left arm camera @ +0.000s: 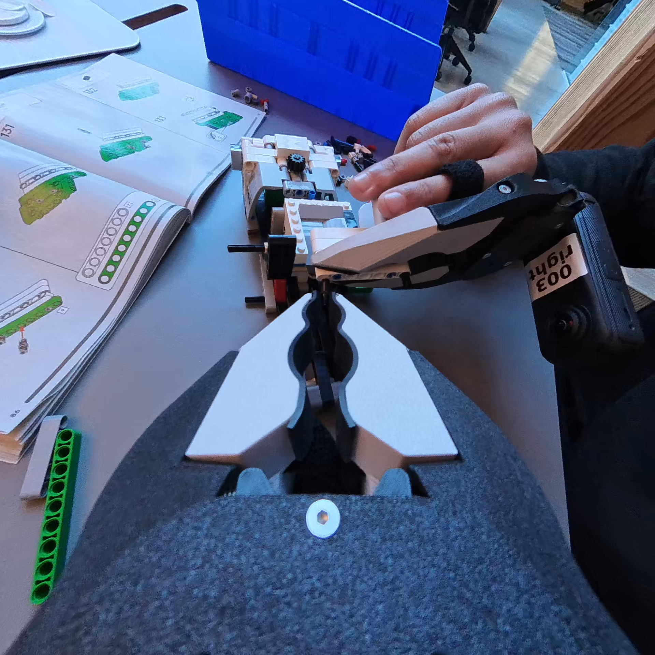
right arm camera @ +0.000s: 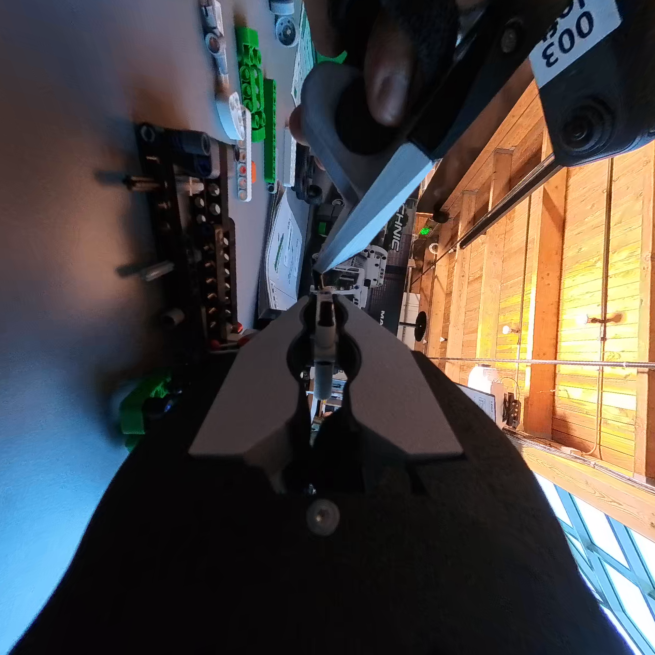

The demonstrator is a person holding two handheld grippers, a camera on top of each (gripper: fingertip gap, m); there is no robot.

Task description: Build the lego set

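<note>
**Left wrist view: two pins meeting at the near end of a half-built model**

Left wrist view shows your left gripper (left arm camera: 322, 301) nearly closed on a thin black axle piece (left arm camera: 323, 372), its tip right at the near end of the partly built white and grey brick model (left arm camera: 287, 198) on the dark table (left arm camera: 177, 336). Your right gripper (left arm camera: 319, 264) comes in from the right, closed on a pale grey connector piece (right arm camera: 324, 340) — the right wrist view shows it held between the fingers, with the other gripper's tip touching its front end.

By the look of it, the build is well along: the chassis carries a black gear, side axles and white plating. The open paper instruction booklet (left arm camera: 106, 184) shows green beam steps, and the long green perforated beam (left arm camera: 53, 514) lies unused beside a grey strip at the table's near left, so I judge the green section is left to do.

Around you: loose small pins (left arm camera: 354, 150) beyond the model, a blue plastic bin (left arm camera: 319, 63) behind it. Your right hand (left arm camera: 453, 152) hangs over the model and hides its right side — the two gripper tips crowd one spot.
</note>
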